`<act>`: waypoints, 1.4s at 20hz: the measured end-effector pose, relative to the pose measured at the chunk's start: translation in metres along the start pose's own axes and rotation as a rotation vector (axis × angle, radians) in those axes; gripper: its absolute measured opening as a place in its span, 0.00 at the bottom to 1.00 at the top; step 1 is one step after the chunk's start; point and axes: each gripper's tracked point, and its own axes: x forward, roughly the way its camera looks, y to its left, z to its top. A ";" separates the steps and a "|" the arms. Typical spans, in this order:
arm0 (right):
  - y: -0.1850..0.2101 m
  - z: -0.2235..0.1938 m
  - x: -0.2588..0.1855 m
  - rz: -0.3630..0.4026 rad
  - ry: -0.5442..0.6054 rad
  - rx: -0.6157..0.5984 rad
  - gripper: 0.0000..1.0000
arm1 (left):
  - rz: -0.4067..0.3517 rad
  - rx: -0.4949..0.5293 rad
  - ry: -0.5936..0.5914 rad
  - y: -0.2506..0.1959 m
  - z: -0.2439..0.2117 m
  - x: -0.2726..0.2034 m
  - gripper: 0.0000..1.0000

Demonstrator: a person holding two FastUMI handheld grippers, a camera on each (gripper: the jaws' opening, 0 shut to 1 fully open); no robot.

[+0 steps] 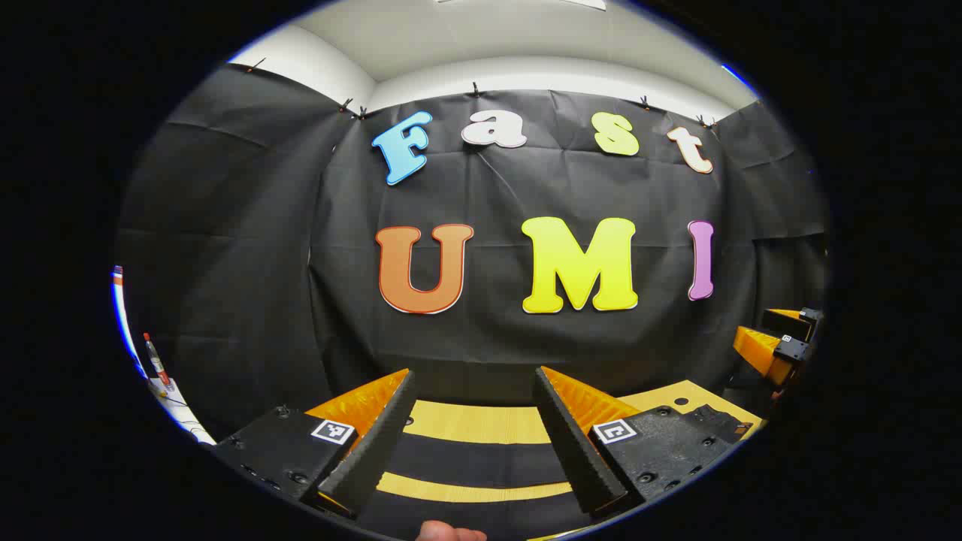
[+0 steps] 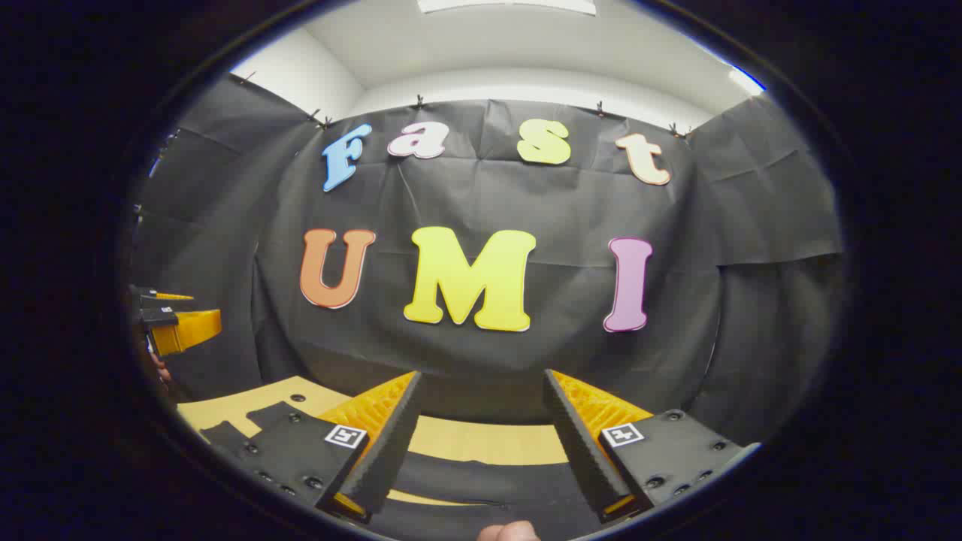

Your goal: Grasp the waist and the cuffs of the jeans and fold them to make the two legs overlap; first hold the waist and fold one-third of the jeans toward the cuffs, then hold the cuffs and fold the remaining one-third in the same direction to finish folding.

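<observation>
Above the wooden table (image 1: 481,422), the left gripper (image 1: 473,428) is hanging with its jaws spread wide, gripping nothing, its ridged wedge-shaped fingers (image 1: 376,443) framing the dark jeans (image 1: 481,466), which are lying flat in smooth bands across the pale wood. Alongside it the right gripper (image 2: 481,436) is hanging equally wide and empty over the same dark cloth (image 2: 466,481).

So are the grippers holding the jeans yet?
No. The left gripper and right gripper are both open with nothing between their fingers; dark jeans lie on the table below.
</observation>
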 end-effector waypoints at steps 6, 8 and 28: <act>-0.010 0.001 0.001 -0.008 -0.006 -0.001 0.95 | -0.001 0.010 -0.017 -0.003 0.005 -0.005 0.99; -0.018 0.001 -0.004 -0.021 -0.011 -0.004 0.97 | -0.004 0.007 -0.013 -0.006 0.002 -0.006 0.99; -0.144 -0.048 -0.013 -0.175 0.128 0.032 0.94 | 0.180 -0.111 0.200 0.070 -0.074 -0.014 0.99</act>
